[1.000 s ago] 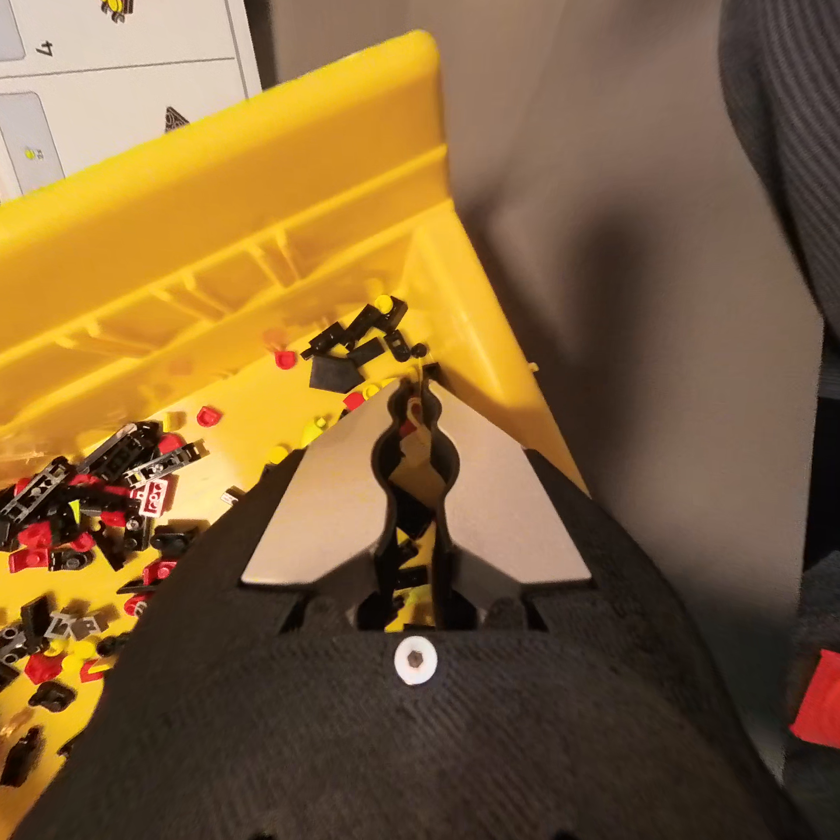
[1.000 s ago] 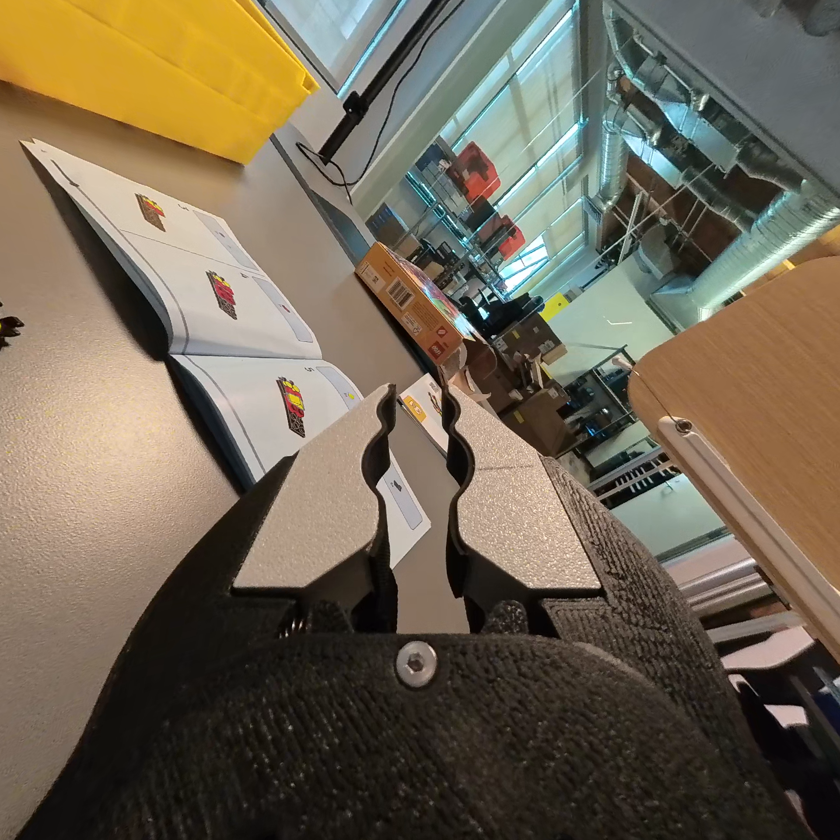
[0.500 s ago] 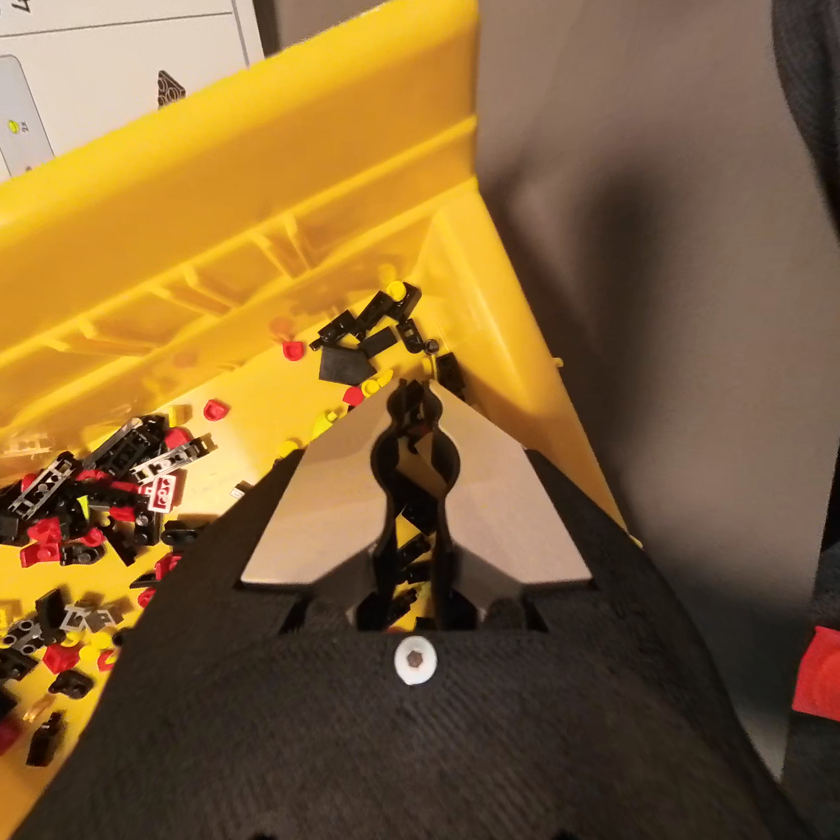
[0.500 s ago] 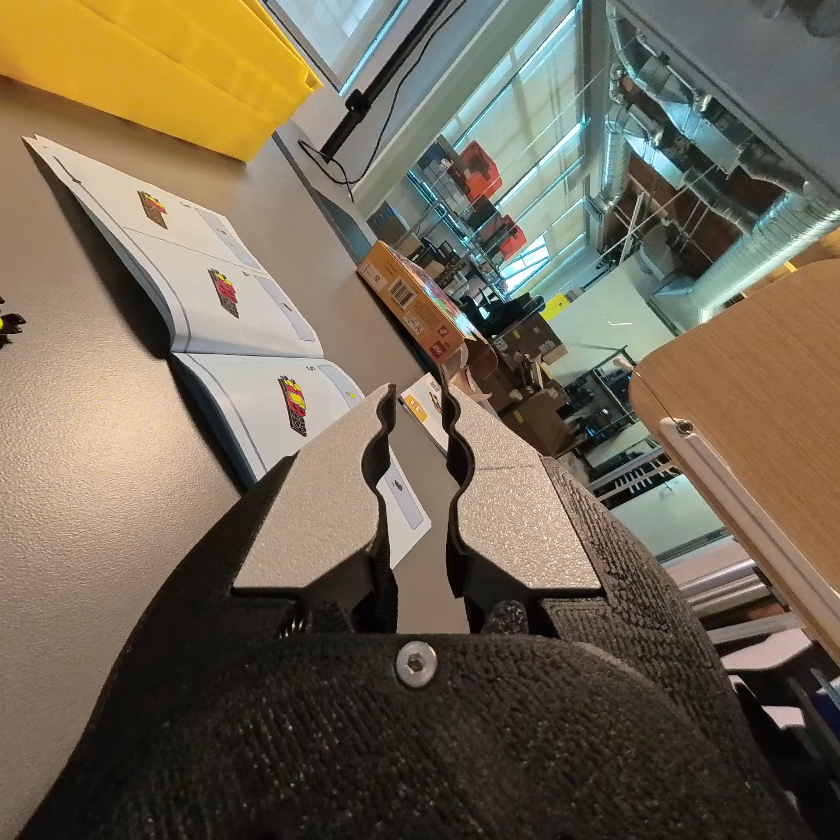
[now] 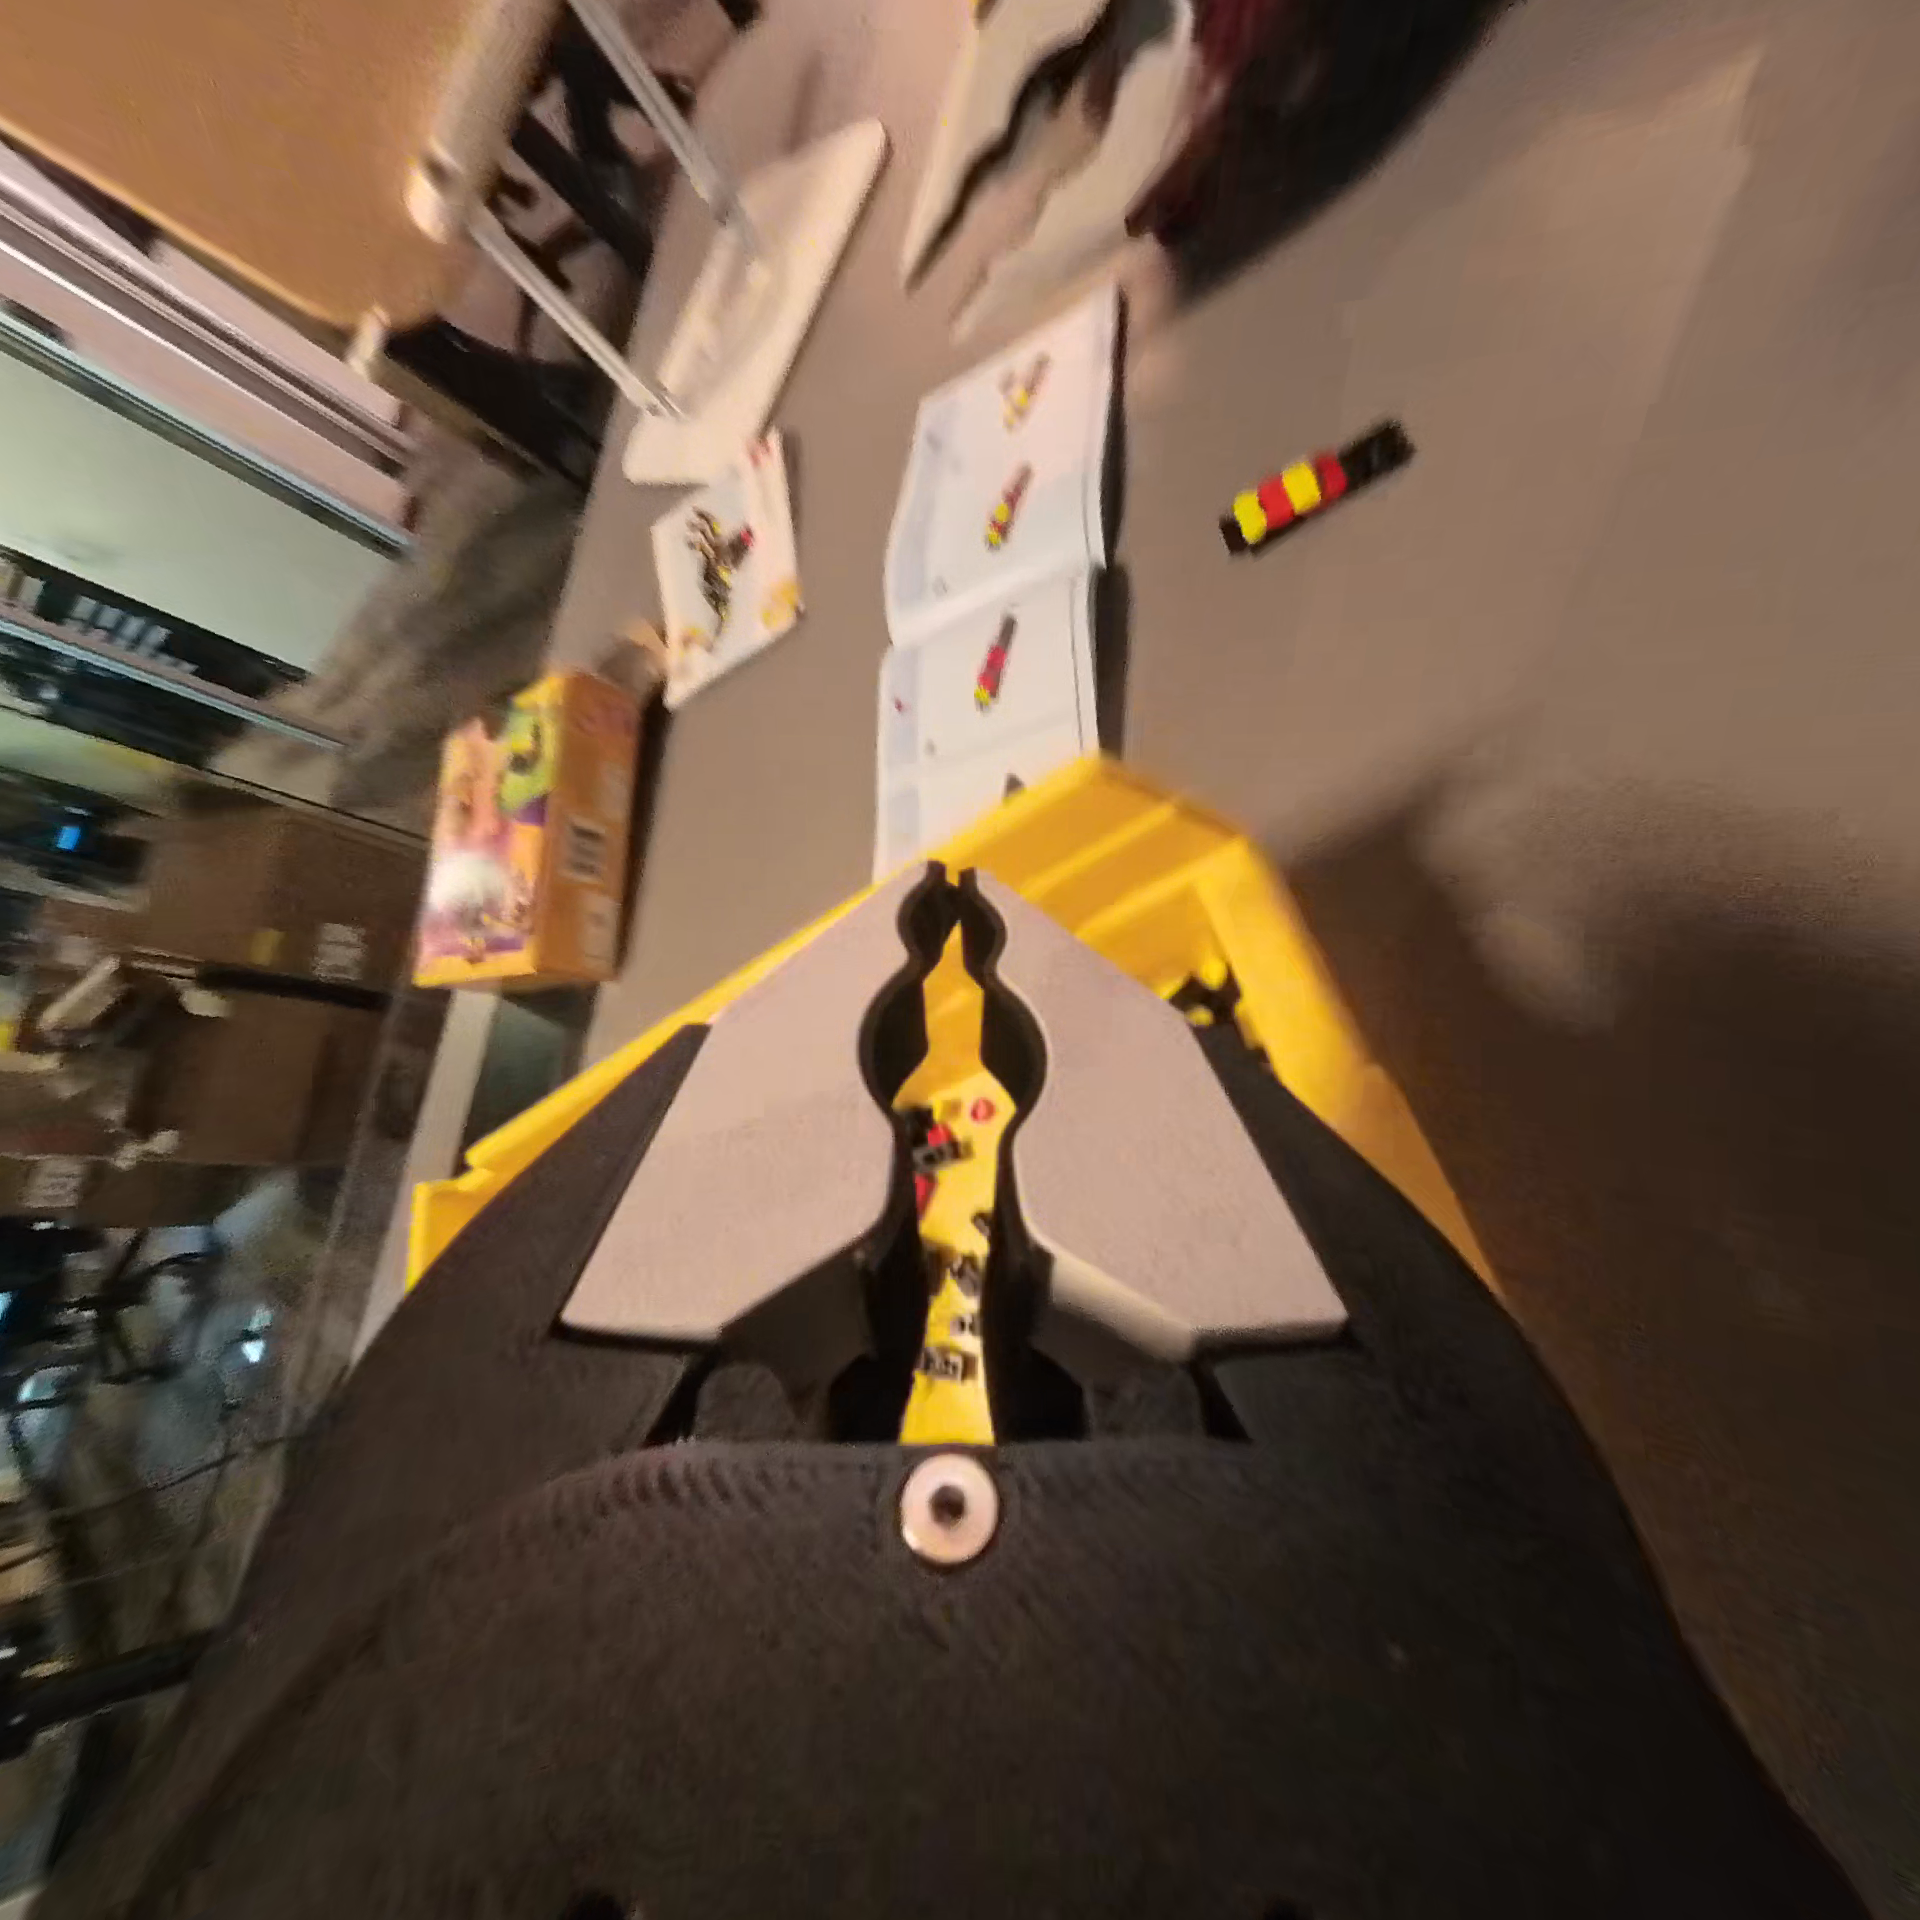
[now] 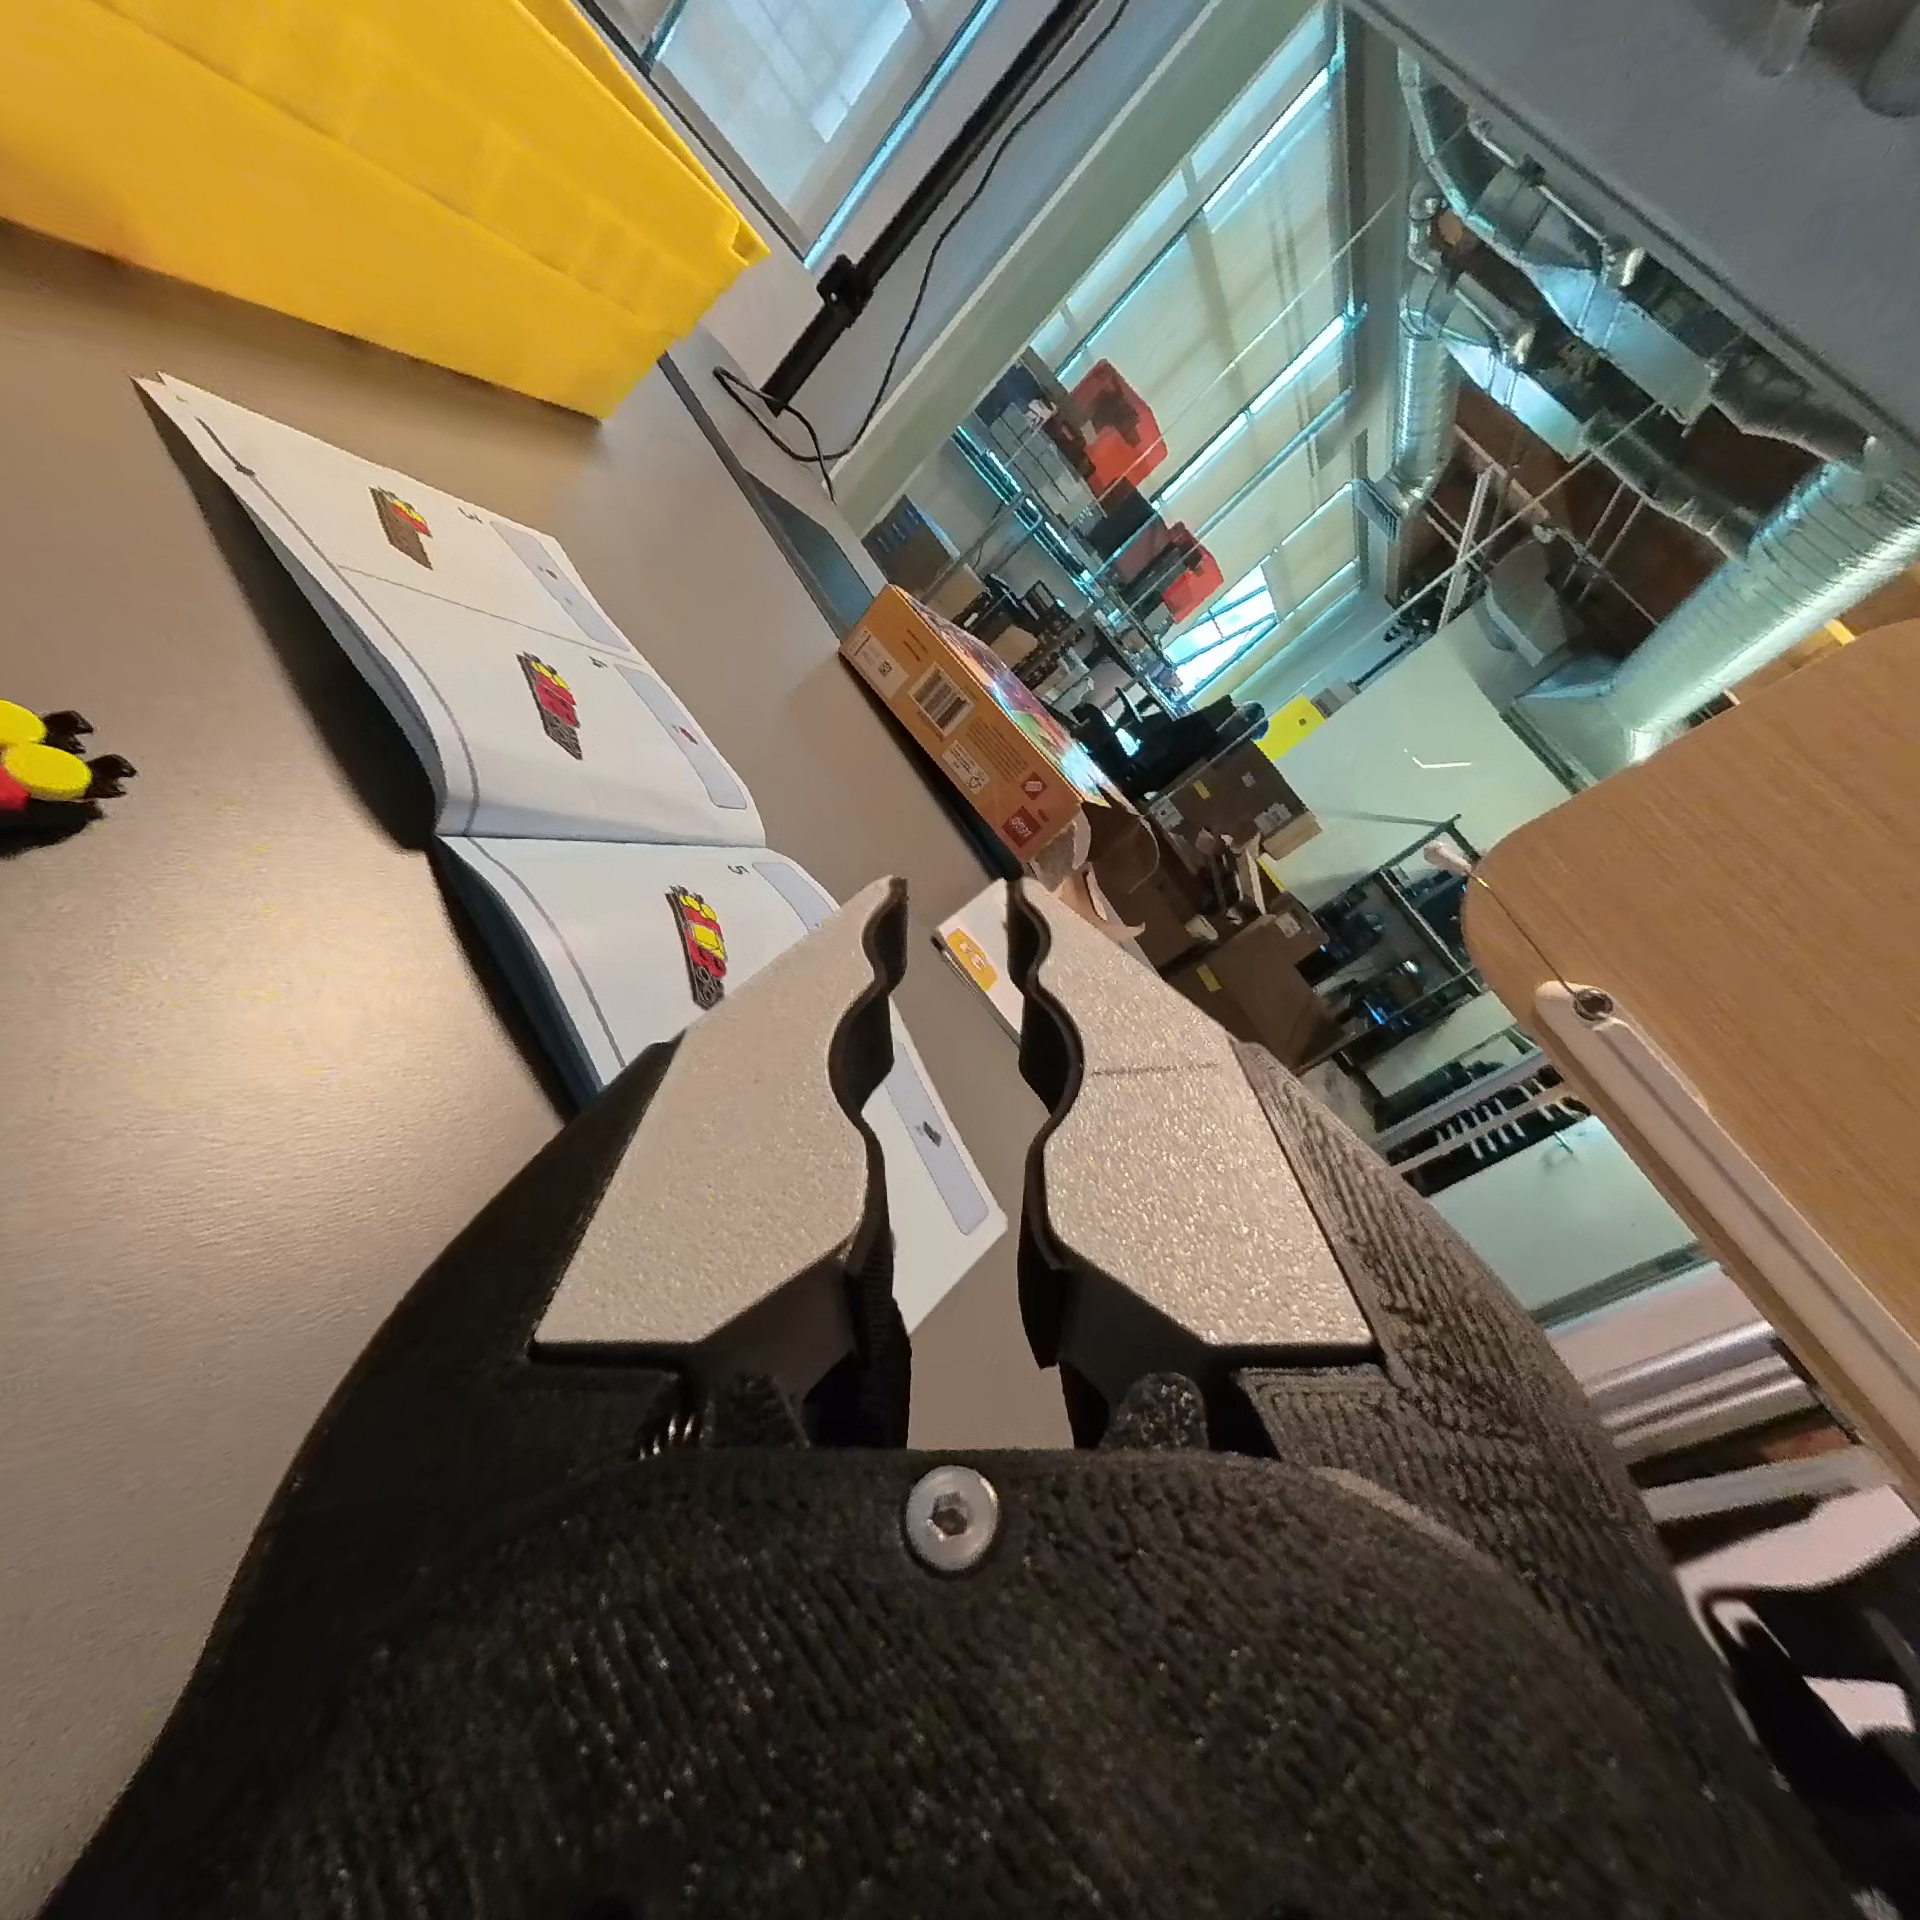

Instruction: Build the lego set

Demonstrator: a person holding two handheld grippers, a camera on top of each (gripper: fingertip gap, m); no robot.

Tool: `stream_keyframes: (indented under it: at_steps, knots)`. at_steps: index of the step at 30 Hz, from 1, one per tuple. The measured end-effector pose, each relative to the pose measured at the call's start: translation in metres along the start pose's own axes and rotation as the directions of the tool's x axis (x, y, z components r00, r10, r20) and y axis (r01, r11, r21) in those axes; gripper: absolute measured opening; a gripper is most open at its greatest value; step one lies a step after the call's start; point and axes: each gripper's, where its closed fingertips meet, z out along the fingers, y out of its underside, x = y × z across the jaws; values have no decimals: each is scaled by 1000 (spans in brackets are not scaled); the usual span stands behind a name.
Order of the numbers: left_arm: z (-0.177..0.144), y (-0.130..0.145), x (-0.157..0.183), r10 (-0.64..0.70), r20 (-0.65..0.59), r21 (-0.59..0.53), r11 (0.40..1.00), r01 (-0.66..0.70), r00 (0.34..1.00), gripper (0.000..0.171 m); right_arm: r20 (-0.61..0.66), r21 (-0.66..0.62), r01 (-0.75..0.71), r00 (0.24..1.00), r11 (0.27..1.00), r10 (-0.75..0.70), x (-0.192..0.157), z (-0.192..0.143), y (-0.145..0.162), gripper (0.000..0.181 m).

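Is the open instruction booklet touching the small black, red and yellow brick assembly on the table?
Apart. The left wrist view shows bare grey table between the open white instruction booklet and the small black, red and yellow brick assembly.

free: grey table [image 6: 208,1091] | blocked: open booklet [image 6: 582,727], yellow bin [image 6: 312,177]

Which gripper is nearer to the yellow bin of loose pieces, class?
Left. The left gripper hangs right over the yellow bin, its tips nearly shut. The right gripper lies farther off, low on the table by the instruction booklet.
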Motion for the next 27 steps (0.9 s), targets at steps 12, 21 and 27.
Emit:
stream_keyframes:
  at_steps: [12, 21, 27]
  knots:
    - [111, -67, 129, -585, -212, -328, 797, 507, 783, 2, 77, 91, -29, 997, 995, 22, -10, -9, -17, 15]
    - [120, -59, 122, -716, -114, -311, 684, 660, 688, 38, 90, 110, -18, 996, 994, 8, -11, -11, -21, 15]
    - [59, -72, 65, -760, 65, 26, 649, 760, 646, 33, 88, 112, -2, 996, 994, -8, -12, -11, -20, 15]
